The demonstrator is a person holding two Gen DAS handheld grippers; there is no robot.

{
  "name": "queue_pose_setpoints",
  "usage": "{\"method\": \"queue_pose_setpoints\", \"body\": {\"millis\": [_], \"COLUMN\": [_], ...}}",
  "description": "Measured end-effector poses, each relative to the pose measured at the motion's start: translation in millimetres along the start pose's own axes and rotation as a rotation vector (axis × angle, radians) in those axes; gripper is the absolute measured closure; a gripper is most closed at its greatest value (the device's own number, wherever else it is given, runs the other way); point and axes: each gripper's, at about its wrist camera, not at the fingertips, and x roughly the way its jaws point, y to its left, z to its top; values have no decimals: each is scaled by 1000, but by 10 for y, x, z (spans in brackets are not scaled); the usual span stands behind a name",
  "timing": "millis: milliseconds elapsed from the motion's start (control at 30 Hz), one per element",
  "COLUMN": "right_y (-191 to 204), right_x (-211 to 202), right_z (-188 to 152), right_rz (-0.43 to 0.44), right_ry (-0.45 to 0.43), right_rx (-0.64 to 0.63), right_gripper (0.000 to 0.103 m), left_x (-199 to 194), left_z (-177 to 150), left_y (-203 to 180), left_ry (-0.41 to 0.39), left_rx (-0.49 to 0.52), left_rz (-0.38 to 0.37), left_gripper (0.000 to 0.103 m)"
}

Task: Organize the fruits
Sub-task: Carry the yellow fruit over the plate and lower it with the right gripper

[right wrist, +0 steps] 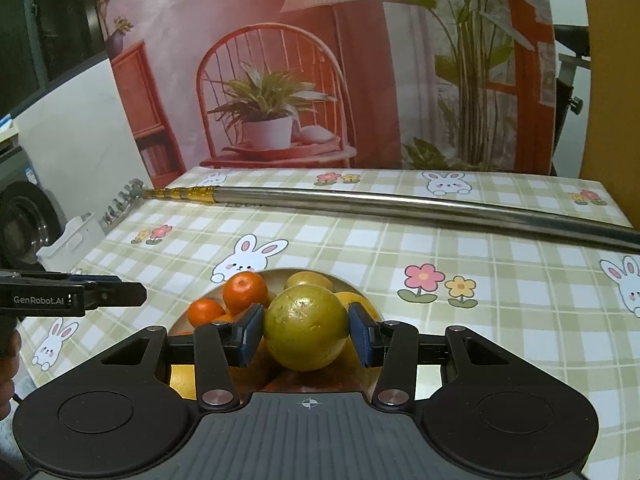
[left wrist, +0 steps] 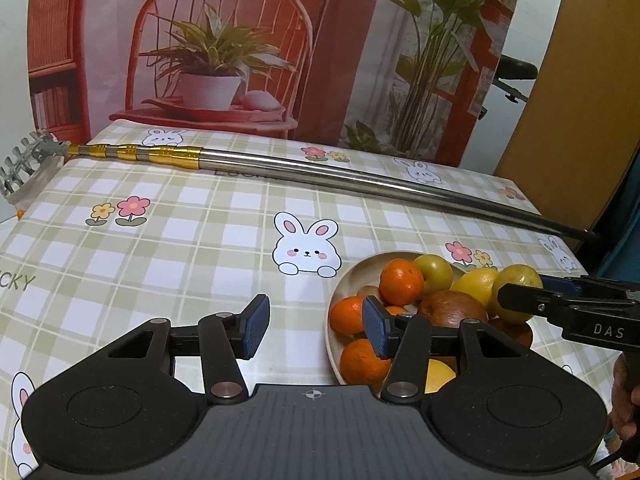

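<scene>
Right hand-held gripper (right wrist: 306,334): my two blue pads sit against the left and right flanks of a yellow-green citrus (right wrist: 305,328); I judge it clamped on the fruit.
Left hand-held gripper (left wrist: 316,328): jaws apart, nothing between them, hanging over the tabletop (left wrist: 180,248) at the bowl's left edge.
Citrus position: over the bowl (left wrist: 352,276), above the other fruit; I cannot tell whether it is lifted clear or touching what lies under it.
Bowl contents: oranges (left wrist: 401,282), a lemon (left wrist: 478,284), a brown-red fruit (left wrist: 454,308), piled close and touching one another.
How the citrus handles: round, firm, with a waxy, blotched peel; I expect moderate weight and some tendency to roll or slip between flat pads.
Where to hold: across the widest part, pads opposite each other, as they sit now; a grip nearer the top or bottom would likely squeeze it out.
Squeeze: enough to stop rolling; the rind looks tough, so bruising seems a small risk.
Risk: neighbours in the pile may shift or roll out when one fruit leaves.
Also on the tabletop: a long metal pole (left wrist: 360,178) along the far side, well apart from the bowl.
</scene>
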Motion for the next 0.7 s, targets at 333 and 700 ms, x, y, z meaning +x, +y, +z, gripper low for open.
{"method": "queue_pose_setpoints", "body": {"millis": [333, 700], "right_y": [93, 90], "right_x": [47, 18], "right_z": [16, 22], "right_rz": [8, -11], "right_ry": [11, 3], "right_rx": [-23, -31], "right_gripper": [59, 53], "left_x": [-9, -11], "left_z": [-6, -3], "left_y": [12, 11], "left_ry": [1, 2], "left_rx": [-4, -4], "left_rz": [-2, -1], "left_gripper": [49, 48]}}
